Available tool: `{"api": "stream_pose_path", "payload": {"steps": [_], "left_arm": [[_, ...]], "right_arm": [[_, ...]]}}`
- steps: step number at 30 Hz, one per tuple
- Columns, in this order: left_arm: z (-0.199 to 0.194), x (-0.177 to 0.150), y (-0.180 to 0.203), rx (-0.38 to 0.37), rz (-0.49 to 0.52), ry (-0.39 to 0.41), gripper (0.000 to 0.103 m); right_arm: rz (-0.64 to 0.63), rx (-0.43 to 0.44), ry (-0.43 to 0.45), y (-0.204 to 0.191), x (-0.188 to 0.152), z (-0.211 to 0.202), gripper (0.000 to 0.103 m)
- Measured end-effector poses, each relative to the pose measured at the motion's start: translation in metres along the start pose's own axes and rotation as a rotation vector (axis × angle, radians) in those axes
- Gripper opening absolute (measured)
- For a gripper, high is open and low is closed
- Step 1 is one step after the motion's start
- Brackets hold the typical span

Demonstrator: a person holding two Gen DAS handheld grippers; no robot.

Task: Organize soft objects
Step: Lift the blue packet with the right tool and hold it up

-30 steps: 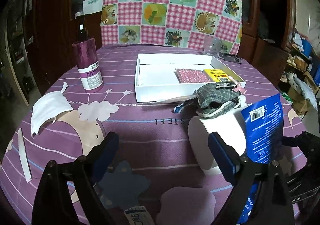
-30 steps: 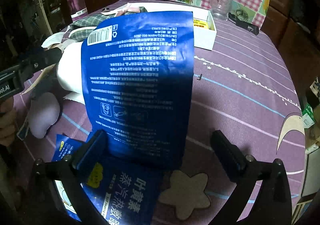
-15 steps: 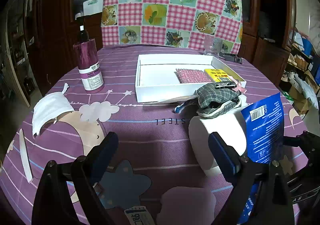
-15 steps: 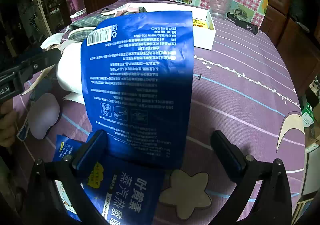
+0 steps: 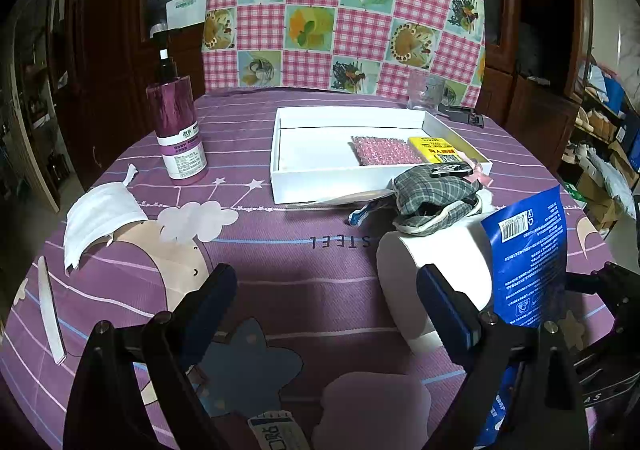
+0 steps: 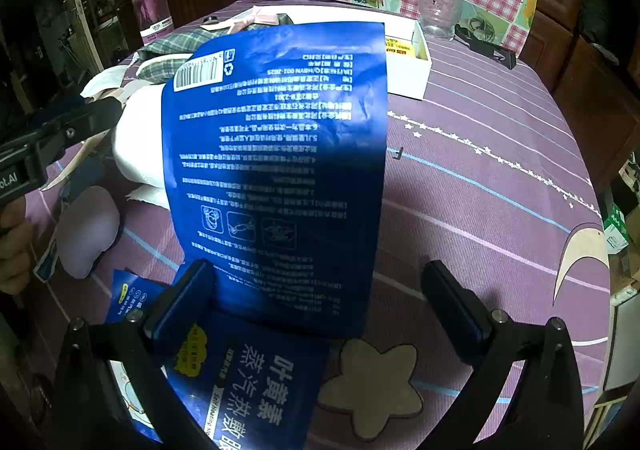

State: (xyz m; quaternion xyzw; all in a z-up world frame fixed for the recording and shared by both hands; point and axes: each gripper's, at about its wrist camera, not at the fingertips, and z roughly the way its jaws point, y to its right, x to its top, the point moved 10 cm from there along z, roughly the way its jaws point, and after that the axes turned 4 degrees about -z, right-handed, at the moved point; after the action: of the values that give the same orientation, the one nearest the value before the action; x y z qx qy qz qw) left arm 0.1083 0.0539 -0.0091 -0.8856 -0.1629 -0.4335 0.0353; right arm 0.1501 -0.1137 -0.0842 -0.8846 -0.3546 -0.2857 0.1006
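**Both tongs open over the purple table, blue pouch upright ahead of the right one**

My left gripper [image 5: 326, 300] is spread wide, nothing between its fingers, hovering low over the purple tablecloth [image 5: 288, 262]; its right finger sits just beside the white paper roll [image 5: 436, 270] lying on its side, contact I cannot confirm; my right gripper [image 6: 320, 298] is also wide open; the blue pouch [image 6: 280, 153] stands up from the cloth with its lower edge between the fingers, close to the left finger, not clamped; second blue packet [image 6: 248, 382] lies flat under that gripper. Beyond the roll: plaid cloth [image 5: 434, 193] heaped just behind it, touching the front wall of the white box [image 5: 316, 185]; inside the box a pink patterned pad [image 5: 384, 149] and a yellow packet [image 5: 436, 149] side by side at the right end; white face mask [image 5: 100, 215] well to the left on the cloth; purple bottle [image 5: 178, 129] upright behind it; clear glass [image 5: 425, 93] past the box; checked cloth [image 5: 344, 5] hanging at the back.
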Motion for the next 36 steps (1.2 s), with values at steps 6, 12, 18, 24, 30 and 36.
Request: {"api": "stream_pose_path", "payload": {"steps": [6,12,18,24,30,36], "left_arm": [[0.0,0.0,0.0,0.001,0.0,-0.001,0.093],[0.0,0.001,0.0,0.0,-0.002,-0.002,0.093],[-0.002,-0.002,0.003,-0.014,-0.001,0.0,0.093],[-0.006,-0.002,0.005,-0.025,-0.001,0.006,0.093],[-0.007,-0.002,0.006,-0.029,0.0,0.003,0.093],[-0.011,-0.001,0.008,-0.03,0.005,0.011,0.093]], "right_arm": [[0.0,0.0,0.0,0.001,0.0,0.0,0.103],[0.0,0.0,0.0,0.0,0.0,0.0,0.103],[0.0,-0.001,0.0,0.001,0.0,0.001,0.103],[-0.001,0.001,0.001,0.001,0.001,0.002,0.103],[0.002,0.006,0.004,-0.002,0.001,0.003,0.103],[0.019,0.082,0.157,-0.009,0.009,-0.025,0.101]]}}
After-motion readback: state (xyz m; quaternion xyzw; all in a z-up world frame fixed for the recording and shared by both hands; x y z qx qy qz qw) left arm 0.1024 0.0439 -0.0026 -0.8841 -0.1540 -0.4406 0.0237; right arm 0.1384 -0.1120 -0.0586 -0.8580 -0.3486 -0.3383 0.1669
